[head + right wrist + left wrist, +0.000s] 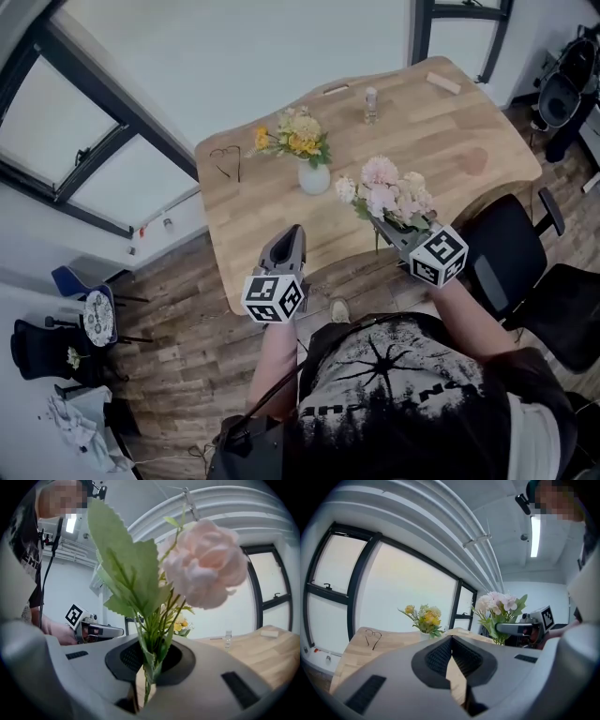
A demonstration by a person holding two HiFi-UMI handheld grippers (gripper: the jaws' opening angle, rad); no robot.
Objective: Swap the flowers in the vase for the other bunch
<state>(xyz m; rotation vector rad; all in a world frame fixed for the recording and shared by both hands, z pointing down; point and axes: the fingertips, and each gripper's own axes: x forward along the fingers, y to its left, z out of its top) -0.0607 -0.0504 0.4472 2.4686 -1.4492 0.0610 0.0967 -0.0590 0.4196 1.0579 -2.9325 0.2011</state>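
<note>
A white vase [314,177] stands on the wooden table [469,127] with a yellow bunch of flowers [292,133] in it. The same yellow bunch [424,618] shows ahead in the left gripper view. My right gripper [382,225] is shut on the stems of a pink bunch [389,196], held upright over the table's near edge, right of the vase. In the right gripper view the pink bunch [187,569] fills the picture. My left gripper [292,239] is shut and empty, over the near edge in front of the vase.
Glasses [225,159] lie at the table's left end. A small clear bottle [371,104] and a wooden block [443,82] sit at the far side. A black office chair [511,258] stands right of me, more chairs behind it.
</note>
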